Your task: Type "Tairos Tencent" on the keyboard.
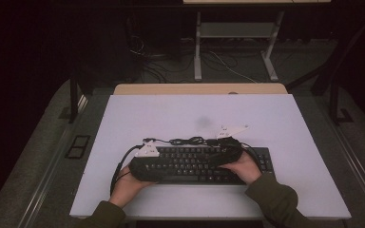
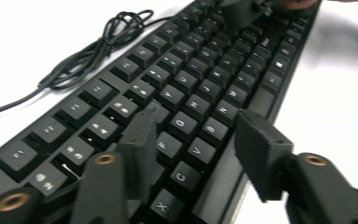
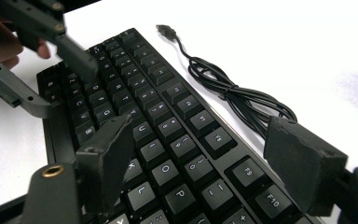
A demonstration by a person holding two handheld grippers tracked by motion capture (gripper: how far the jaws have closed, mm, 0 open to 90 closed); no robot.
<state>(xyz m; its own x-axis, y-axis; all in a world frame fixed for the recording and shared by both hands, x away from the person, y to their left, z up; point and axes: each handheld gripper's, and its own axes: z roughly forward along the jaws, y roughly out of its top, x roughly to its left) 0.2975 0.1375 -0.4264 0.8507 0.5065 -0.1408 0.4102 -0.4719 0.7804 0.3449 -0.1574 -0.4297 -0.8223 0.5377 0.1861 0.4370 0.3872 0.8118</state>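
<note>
left tool (image 2: pixel 191 140) jaws apart over keyboard (image 2: pixel 200 88) | right tool (image 3: pixel 205 154) agape | right gripper view: USB plug (image 3: pixel 166 31); high view: table (image 1: pixel 171 109)

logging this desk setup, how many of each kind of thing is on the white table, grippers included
keyboard: 1
keyboard cable, bundled beside it: 1
grippers: 2, left gripper and right gripper, both open over the keys
total: 4

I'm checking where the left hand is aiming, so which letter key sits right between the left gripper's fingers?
The V key on the keyboard: it lies in the gap between the left gripper fingers, with C nearer the camera and B beyond it.
</note>
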